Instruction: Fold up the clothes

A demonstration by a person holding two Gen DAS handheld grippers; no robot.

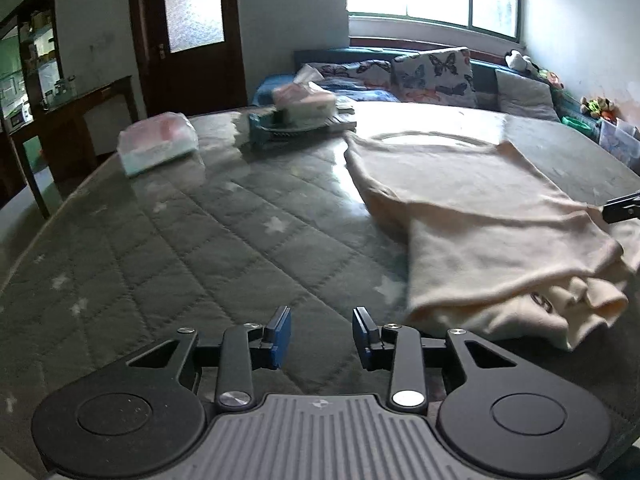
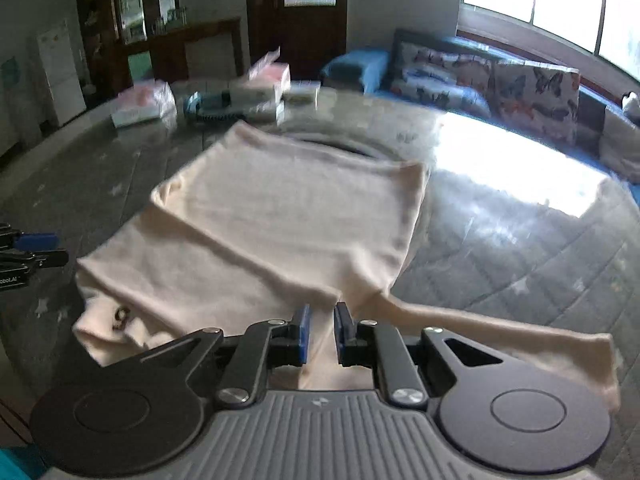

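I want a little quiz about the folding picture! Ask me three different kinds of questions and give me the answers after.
1. True or false: the left gripper is holding the cream shirt.
2. Pick one. The tissue packs sit: A) on the shirt, B) on the far side of the table, away from the shirt, C) on the sofa.
3. Fill in: the right gripper has shirt cloth running between its ____ fingertips.

Key
1. False. Its jaws are open over bare table, beside the shirt.
2. B
3. blue. The gap is narrow, but whether it pinches the cloth is unclear.
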